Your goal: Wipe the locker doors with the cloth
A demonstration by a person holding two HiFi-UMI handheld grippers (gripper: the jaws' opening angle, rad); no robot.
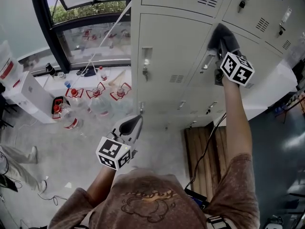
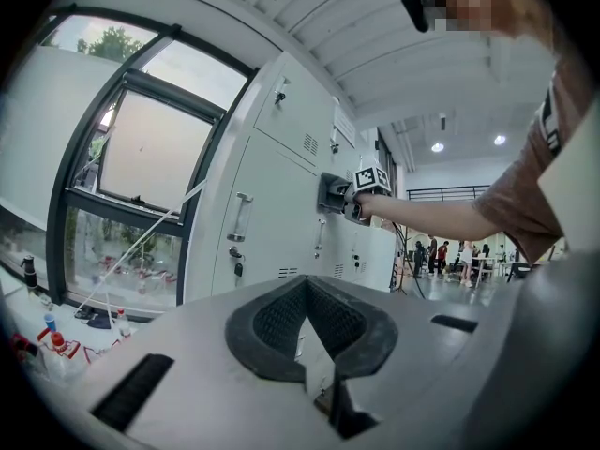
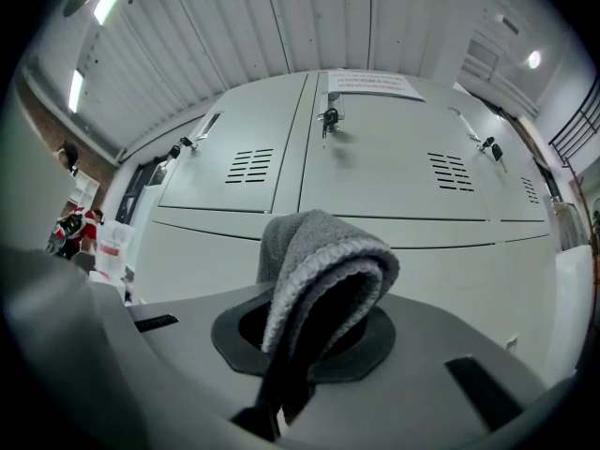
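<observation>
A bank of pale grey locker doors (image 1: pixel 167 46) fills the upper right of the head view. My right gripper (image 1: pixel 220 44) is raised and shut on a folded dark grey cloth (image 1: pixel 224 35), which is pressed against a door near its handle. In the right gripper view the cloth (image 3: pixel 319 261) sticks up out of the right gripper (image 3: pixel 309 331), with vented doors (image 3: pixel 375 167) close behind. My left gripper (image 1: pixel 136 121) hangs low in front of the body, shut and holding nothing. The left gripper view shows the left gripper (image 2: pixel 306 284), and further off the cloth (image 2: pixel 330 193) against the lockers (image 2: pixel 272 223).
A dark-framed window (image 1: pixel 90 27) stands left of the lockers. Several red-capped water bottles (image 1: pixel 95 97) and a white box (image 1: pixel 24 94) sit on the floor below it. A wooden pallet (image 1: pixel 209 151) with a cable lies at the lockers' foot. People (image 2: pixel 459 256) stand far off.
</observation>
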